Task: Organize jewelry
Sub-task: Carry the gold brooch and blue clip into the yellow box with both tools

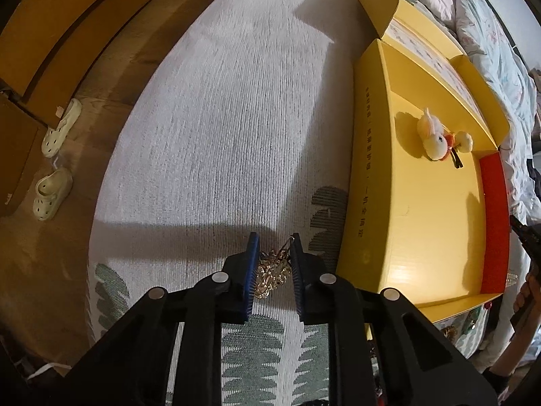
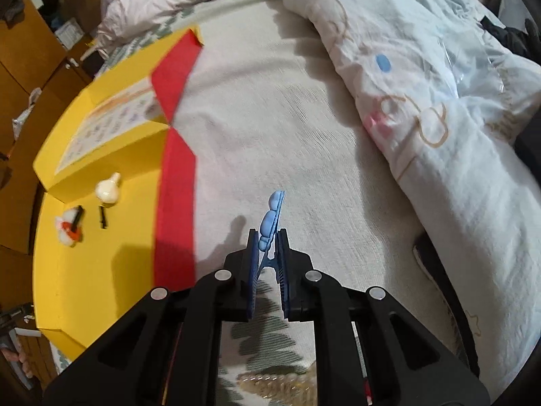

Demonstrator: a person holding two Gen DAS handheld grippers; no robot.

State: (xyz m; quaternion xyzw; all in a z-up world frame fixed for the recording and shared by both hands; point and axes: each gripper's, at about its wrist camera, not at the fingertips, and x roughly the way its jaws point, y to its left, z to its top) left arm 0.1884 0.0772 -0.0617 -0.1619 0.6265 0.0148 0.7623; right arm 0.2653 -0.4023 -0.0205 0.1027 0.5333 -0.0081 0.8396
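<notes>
Beside the yellow box (image 1: 368,182) on the bed, the left gripper (image 1: 274,253) clamps a tangled gold chain piece (image 1: 272,272) and the right gripper (image 2: 268,237) pinches a blue hair clip (image 2: 270,218), either of which could slip loose mid-carry.

A home bedroom: rumpled duvet (image 2: 422,108), bedspread (image 1: 216,128), slippers (image 1: 54,193).

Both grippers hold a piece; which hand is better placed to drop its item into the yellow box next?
Probably right: the right gripper, shut on the blue hair clip, is raised beside the yellow box.
</notes>
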